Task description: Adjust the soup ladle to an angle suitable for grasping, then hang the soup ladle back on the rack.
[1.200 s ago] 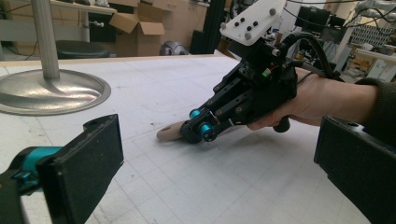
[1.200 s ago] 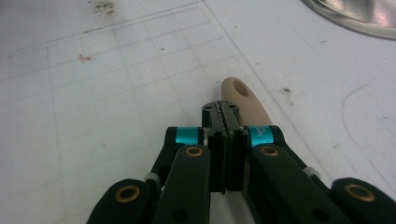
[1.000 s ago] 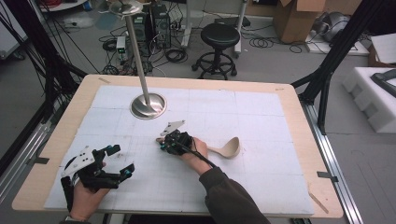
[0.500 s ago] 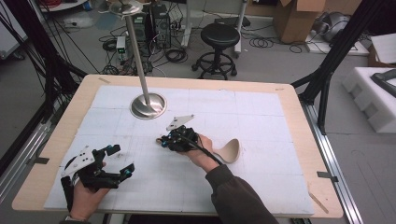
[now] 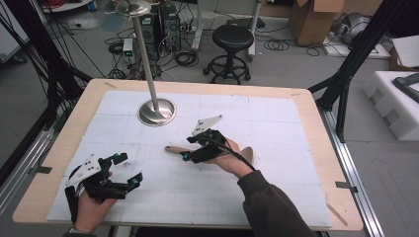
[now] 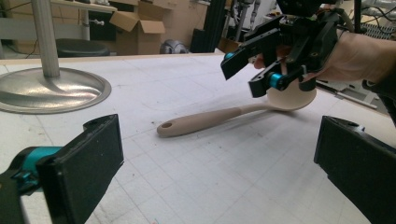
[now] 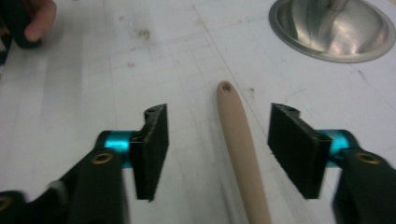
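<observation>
Lying flat, spoon (image 5: 217, 150) handle pointing left

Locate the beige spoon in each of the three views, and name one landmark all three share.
High view: spoon at table centre, mostly under the right gripper.
Left gripper view: centre, handle end pointing left.
Right gripper view: handle between the open jaws.
Shared landmark: steel stand base.
</observation>
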Tool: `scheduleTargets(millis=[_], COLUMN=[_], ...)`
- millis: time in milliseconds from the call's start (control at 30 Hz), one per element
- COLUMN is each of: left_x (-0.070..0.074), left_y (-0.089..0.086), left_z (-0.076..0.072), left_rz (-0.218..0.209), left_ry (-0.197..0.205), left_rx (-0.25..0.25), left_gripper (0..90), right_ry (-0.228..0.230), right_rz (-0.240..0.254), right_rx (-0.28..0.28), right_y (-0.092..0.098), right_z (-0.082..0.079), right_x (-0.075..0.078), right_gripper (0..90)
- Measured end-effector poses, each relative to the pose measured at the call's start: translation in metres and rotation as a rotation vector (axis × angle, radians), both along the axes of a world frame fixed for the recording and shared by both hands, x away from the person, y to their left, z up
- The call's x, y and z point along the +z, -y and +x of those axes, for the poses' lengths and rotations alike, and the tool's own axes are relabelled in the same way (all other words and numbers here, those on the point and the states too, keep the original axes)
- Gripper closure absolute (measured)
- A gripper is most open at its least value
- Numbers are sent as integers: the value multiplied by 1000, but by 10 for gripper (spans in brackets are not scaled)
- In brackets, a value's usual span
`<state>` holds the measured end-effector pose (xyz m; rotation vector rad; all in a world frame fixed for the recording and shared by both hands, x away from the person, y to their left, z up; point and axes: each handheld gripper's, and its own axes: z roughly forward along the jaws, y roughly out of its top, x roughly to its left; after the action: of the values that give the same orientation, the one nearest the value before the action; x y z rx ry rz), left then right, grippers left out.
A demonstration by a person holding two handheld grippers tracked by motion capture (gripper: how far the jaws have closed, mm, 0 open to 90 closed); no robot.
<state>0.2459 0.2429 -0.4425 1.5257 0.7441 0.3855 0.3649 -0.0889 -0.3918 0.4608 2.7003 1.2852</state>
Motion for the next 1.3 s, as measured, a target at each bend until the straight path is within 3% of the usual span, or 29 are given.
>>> scheduleTargets(millis=[33,67,233,267,333,433,500,533,667,800,833,900,1067,1167,1267,1300], left_x=[0,0,0,0,0,0,0,0,0,0,0,1,1,1,2,2], left_y=[0,0,0,1,1,1,1,1,1,1,1,2,1,1,1,2], left_z=[0,0,0,0,0,1,1,1,1,2,1,1,1,0,-1,-1], left_rz=[-2,-1,-3,-7,-10,-13,-14,-13,-17,-14,-13,-19,-14,-13,-18,-22], left_ry=[-1,0,-2,-1,4,4,4,4,3,4,10,11,10,13,23,26], left_rx=[0,1,3,1,-2,1,1,1,2,-2,1,2,-1,-4,-9,-11], left_gripper=[18,18,18,18,18,18,18,18,18,18,18,18,18,18,18,18], right_ry=[-1,0,8,-21,-46,-59,-59,-31,-27,-32,-68,-77,-74,-59,-51,-49], right_rz=[-10,-11,-6,12,14,-48,-66,-88,-87,-119,-106,-106,-162,-240,-261,-300], right_rx=[14,17,42,51,68,89,103,119,114,88,87,86,81,68,71,82], right_y=[4,6,13,17,20,21,21,22,28,39,44,46,51,49,46,44], right_z=[1,1,2,4,6,6,6,4,7,14,18,20,28,32,33,34], right_x=[1,2,3,3,2,3,5,11,16,18,19,19,16,12,8,2], right_gripper=[233,202,140,106,105,90,87,88,88,88,88,88,88,89,90,91])
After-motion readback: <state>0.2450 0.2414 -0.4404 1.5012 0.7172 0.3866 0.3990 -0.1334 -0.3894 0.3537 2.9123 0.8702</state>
